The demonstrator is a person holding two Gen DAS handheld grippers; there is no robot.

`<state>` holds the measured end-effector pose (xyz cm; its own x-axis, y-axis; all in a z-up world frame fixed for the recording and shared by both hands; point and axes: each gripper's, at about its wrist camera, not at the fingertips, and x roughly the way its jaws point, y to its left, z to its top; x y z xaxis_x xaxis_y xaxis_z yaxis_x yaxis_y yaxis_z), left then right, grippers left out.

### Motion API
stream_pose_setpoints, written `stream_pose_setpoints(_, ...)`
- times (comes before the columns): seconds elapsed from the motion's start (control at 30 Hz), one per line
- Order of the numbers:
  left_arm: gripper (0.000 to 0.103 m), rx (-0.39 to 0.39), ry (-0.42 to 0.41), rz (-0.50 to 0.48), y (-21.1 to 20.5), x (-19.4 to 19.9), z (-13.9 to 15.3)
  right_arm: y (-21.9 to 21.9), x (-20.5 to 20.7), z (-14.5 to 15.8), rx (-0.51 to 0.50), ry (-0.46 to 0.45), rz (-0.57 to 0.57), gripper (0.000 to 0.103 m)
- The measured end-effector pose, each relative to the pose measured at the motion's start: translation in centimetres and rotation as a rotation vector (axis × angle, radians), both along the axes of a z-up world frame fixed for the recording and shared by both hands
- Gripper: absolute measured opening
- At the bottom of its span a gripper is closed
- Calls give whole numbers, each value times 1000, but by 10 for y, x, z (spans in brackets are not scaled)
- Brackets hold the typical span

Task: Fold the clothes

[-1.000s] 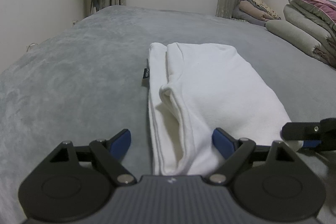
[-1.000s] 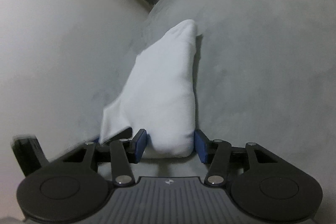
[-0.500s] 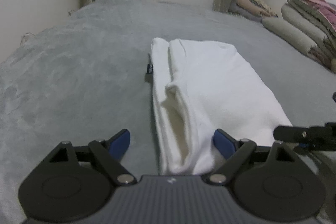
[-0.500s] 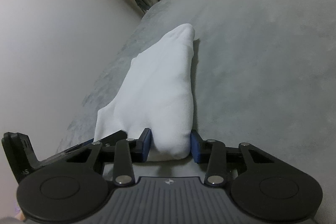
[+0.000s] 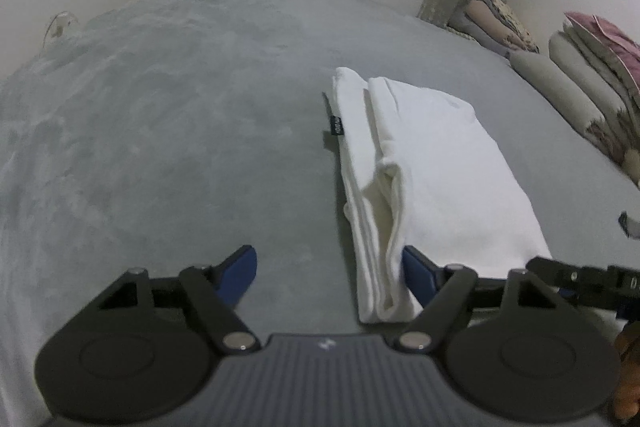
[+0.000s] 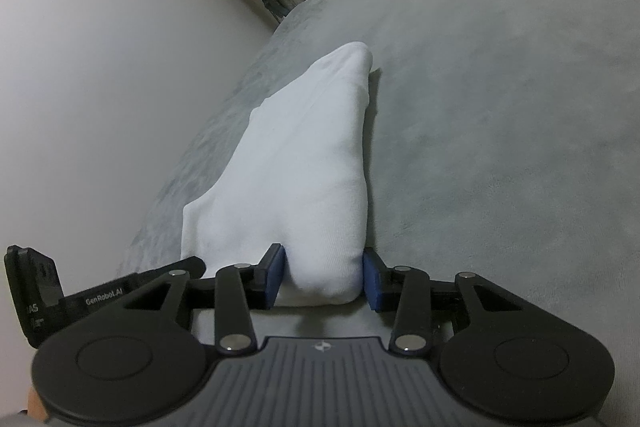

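White folded garment [image 5: 432, 167] lies flat on the grey bed cover [image 5: 160, 131], right of the bed's middle, long axis running toward the window-side edge. Black tag [image 5: 335, 126] sticks out at its left edge. Right gripper [image 6: 325, 277] clamps the garment's near right corner, blue pads pressed on the bunched cloth. Left gripper [image 5: 330, 269] jaws stand wide, just been closing; only the garment's near left edge sits by the right pad, unpinched. Stacked bedding [image 5: 576, 83] along the bed's right edge.
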<state>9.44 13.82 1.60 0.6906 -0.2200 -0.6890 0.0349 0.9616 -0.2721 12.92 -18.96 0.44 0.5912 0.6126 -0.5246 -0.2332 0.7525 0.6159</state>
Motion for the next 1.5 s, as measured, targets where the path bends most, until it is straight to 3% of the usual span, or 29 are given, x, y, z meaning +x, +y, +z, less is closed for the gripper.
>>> stream_pose_setpoints(0.37,77,-55,35,21,7,2,3,-1,0,-1,17,3,2,40)
stream_pose_setpoints(0.6,85,-38,42,25,0,3,6,-2,0,-2,21,2,2,40)
stream_pose_setpoints(0.77,88,-100,50,46,6,4,5,-1,0,-2,21,0,2,40)
stream_pose_setpoints(0.93,99,-133,50,42,5,6,1,-1,-1,-3,21,-3,2,41)
stream_pose_setpoints(1.03,99,-162,53,47,4,7,-1,-1,-1,-3,20,-5,3,41)
stream_pose_setpoints(1.07,98,-173,52,47,4,7,-1,-1,-1,-3,20,-5,3,41)
stream_pose_setpoints(1.13,83,-179,49,35,0,7,-1,-1,-2,-3,20,-6,3,41)
stream_pose_setpoints(1.23,70,-142,44,7,-13,7,-3,0,-2,-3,19,-8,2,41)
stream_pose_setpoints(1.43,55,-69,31,-47,-35,4,-10,1,-3,-3,19,-11,1,41)
stream_pose_setpoints(1.5,49,-93,37,-36,-34,5,-11,1,-3,-3,18,-15,-1,41)
